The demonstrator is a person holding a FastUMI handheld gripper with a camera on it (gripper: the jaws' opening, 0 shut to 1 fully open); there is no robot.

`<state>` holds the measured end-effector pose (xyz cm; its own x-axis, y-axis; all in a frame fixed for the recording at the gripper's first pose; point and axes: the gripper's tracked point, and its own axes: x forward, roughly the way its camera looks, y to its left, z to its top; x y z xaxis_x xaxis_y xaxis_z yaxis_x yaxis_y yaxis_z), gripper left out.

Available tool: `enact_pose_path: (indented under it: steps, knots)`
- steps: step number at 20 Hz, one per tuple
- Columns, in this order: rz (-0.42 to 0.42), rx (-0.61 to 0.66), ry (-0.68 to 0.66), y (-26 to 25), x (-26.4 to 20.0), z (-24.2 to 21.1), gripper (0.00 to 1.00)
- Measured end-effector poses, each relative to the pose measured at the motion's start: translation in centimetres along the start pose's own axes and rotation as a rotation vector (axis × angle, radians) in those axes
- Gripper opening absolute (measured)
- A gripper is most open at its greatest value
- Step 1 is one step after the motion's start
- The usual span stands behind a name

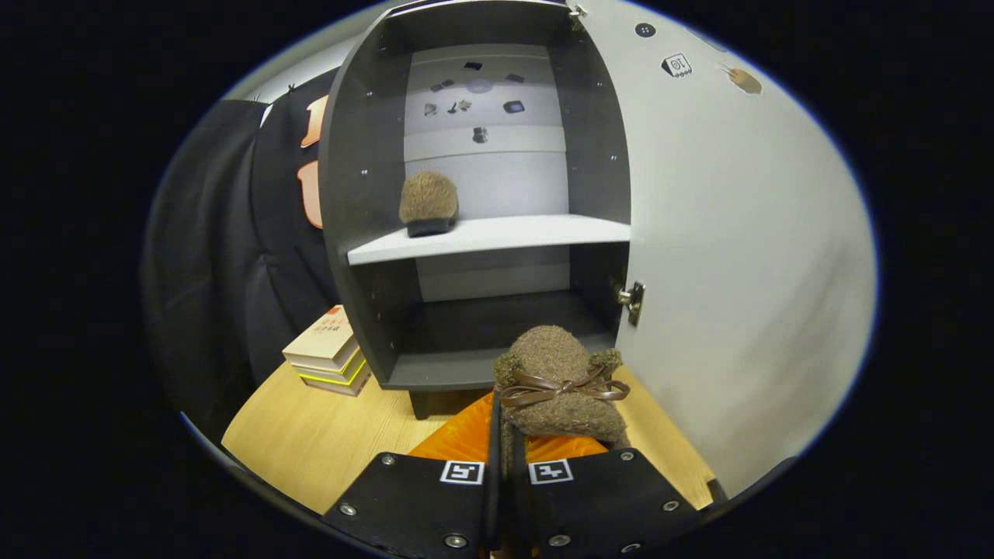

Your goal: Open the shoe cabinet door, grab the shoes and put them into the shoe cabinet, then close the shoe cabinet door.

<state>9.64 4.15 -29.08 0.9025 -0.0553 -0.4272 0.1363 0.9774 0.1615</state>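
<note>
Two shoes are what we count: one [428,203] sits on the cabinet's [353,194] middle shelf [512,233], toward its left side and close to the back wall, and the other [561,380] is in our gripper [509,466], raised just in front of the cabinet's bottom edge. Its brown lace bow [559,387] faces us. Our fingers are drawn close together and clamp the near end of this shoe between them.

We see the cabinet open, its pale door [738,256] swung wide to the right, with one hinge [633,301] showing at the door's inner edge level with the lower compartment. We count two compartments. The upper one holds the single shoe, with free shelf to its right; the lower one [497,326], straight ahead of the held shoe, has a bare dark floor.

One stack of books [328,353] lies on the wooden table [311,442] just left of the cabinet's base. An orange object [458,439] lies under the held shoe, in front of the cabinet; we cannot tell what it is.
</note>
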Motion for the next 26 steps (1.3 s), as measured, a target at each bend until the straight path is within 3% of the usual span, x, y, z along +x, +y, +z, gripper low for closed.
enact_pose_path:
  steps: [9, 16, 26]
  knots:
    - [-0.027, 0.010, -0.065, -0.5, 1.5, 10.0, 0.07]
    - [0.054, -0.039, -0.125, -0.1, 8.5, 17.3, 0.07]
    - [0.176, -0.029, -0.145, 1.5, 17.3, 22.0, 0.07]
